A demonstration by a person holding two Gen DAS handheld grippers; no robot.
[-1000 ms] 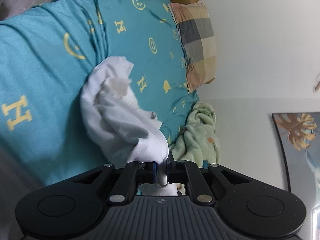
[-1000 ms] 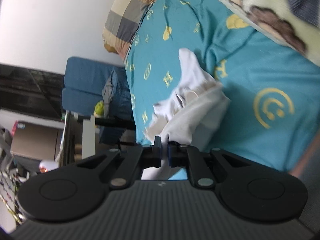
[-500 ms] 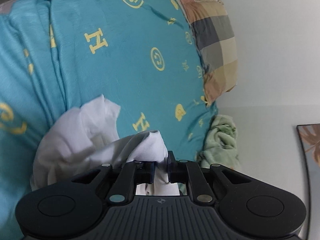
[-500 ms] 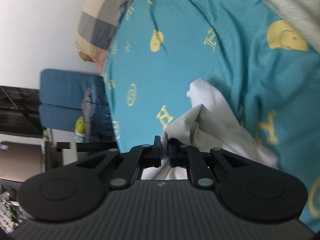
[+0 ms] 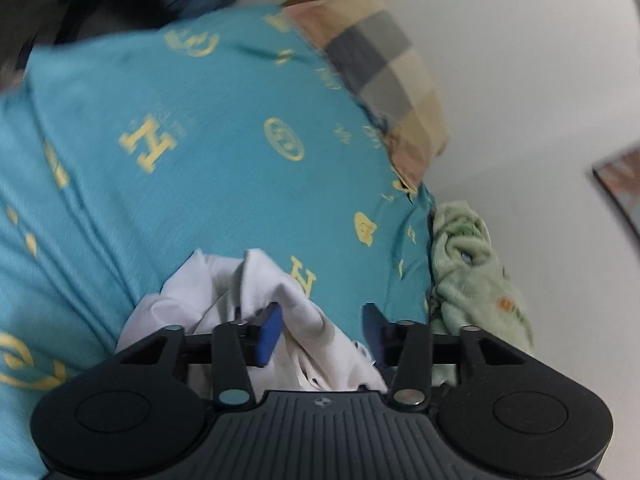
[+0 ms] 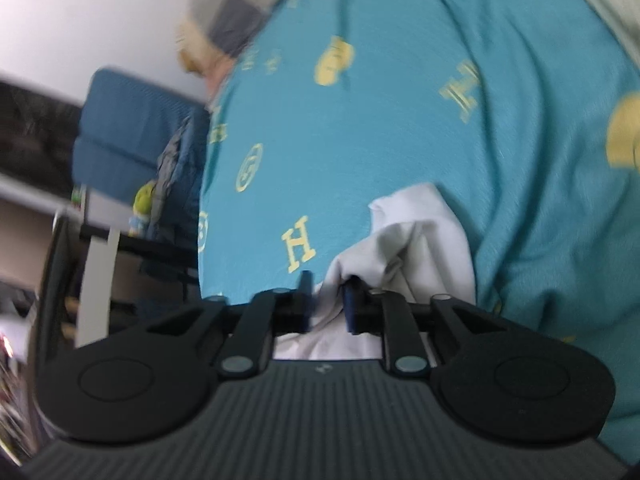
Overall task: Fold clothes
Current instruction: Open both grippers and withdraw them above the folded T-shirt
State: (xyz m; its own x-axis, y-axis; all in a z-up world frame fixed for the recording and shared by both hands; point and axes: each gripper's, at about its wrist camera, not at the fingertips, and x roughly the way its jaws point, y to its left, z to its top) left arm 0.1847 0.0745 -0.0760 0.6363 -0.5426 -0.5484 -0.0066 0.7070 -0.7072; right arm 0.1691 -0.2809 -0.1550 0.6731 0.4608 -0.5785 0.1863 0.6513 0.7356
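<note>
We are in a home bedroom: a bed (image 5: 224,184) spread with a teal sheet printed in yellow letters and smileys, a checked pillow (image 5: 384,72) against the white wall (image 5: 520,60), and a crumpled green blanket (image 5: 472,272) beside it.

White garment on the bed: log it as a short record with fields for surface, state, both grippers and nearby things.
garment: white garment, crumpled, not folded
surface: teal bedsheet with yellow print
left gripper: jaws opening, cloth between them, pads not pressing it
right gripper: jaws opening, cloth between them, no longer clamped
nearby: checked pillow at the bed's far end; green blanket by the wall
</note>
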